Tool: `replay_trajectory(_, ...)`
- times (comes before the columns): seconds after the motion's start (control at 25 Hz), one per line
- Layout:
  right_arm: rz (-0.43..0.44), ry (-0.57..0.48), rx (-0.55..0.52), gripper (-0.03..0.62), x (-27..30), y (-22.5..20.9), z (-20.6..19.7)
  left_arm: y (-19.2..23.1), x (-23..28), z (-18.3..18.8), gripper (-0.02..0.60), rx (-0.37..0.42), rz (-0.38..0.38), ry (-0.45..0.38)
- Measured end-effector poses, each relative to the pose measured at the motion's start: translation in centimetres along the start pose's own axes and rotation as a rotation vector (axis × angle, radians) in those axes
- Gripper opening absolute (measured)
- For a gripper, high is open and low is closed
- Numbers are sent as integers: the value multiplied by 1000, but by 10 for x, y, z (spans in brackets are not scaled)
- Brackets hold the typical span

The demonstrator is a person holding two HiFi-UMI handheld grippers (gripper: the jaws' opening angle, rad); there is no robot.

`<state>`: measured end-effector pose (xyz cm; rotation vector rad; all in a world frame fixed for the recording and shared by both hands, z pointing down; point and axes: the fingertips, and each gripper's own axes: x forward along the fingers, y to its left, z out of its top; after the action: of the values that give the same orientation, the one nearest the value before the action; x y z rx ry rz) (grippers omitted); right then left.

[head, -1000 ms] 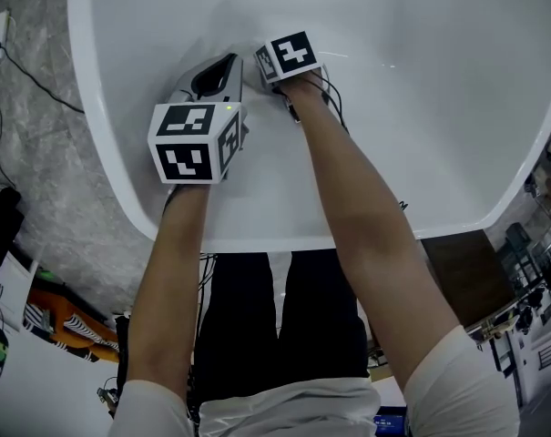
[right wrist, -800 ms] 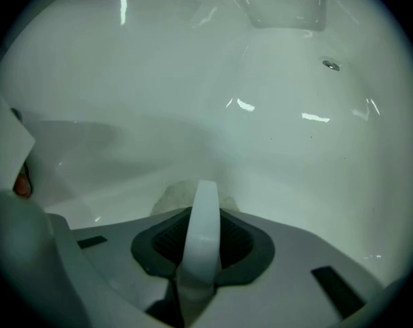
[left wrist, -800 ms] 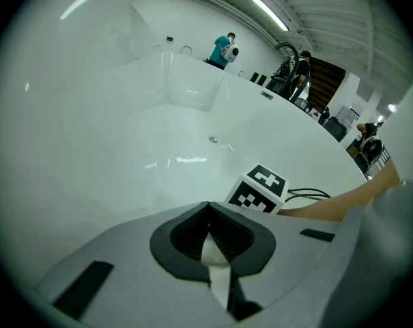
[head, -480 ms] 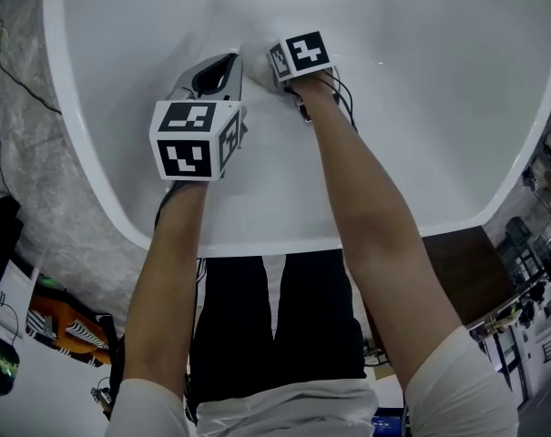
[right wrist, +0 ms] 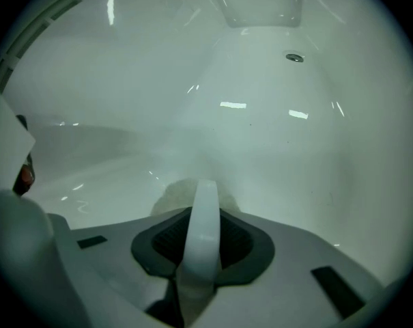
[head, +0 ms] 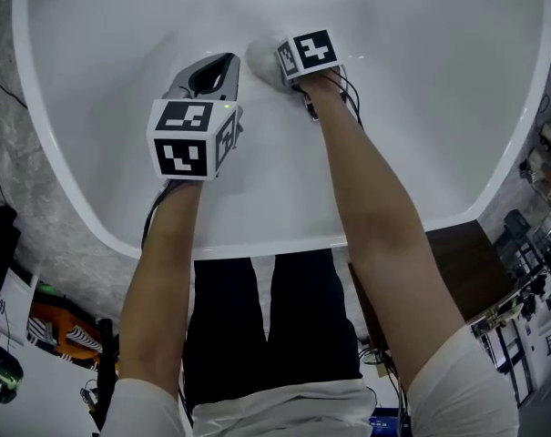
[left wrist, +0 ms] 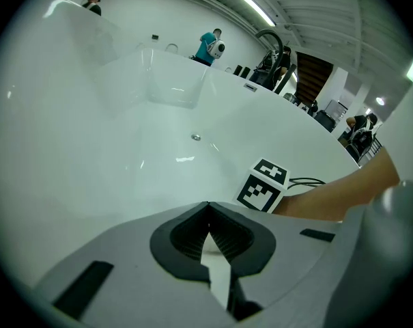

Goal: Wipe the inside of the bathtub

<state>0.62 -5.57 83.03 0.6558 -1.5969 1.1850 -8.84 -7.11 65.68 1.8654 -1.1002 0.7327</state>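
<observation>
The bathtub (head: 439,107) is showing glossy white all over, with smooth curved walls catching small streaks of light, and it is filling the upper part of the head view from 9 o'clock round to 3 o'clock. Its round metal drain (right wrist: 294,57) is sitting at about 1 o'clock in the right gripper view. Inside the tub, 2 grippers are reaching down side by side. The right gripper (head: 277,69) is pinching the white handle (right wrist: 203,234) of a pale fuzzy wiping pad (head: 260,59), and the pad is pressing against the tub's inner surface at about 10 o'clock from that gripper's marker cube (head: 309,53). The left gripper (head: 228,62) is hovering just beside it at 9 o'clock, its jaws pressed together at the tips with only the tub's white surface showing through the slit behind them.
</observation>
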Motion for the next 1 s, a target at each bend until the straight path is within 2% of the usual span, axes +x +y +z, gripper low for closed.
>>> replay_trajectory(0.48, -77, 28, -11, 95, -36, -71, -36, -54, 18, -1, 11, 39, -55, -3)
replay_trajectory(0.68, -106, 45, -4, 95, -47, -119, -49, -83, 43, 6, 11, 55, -81, 0)
replay_trajectory(1.0, -137, 48, 9, 95, -59, -150, -59, -98, 52, 4, 11, 67, -93, 12)
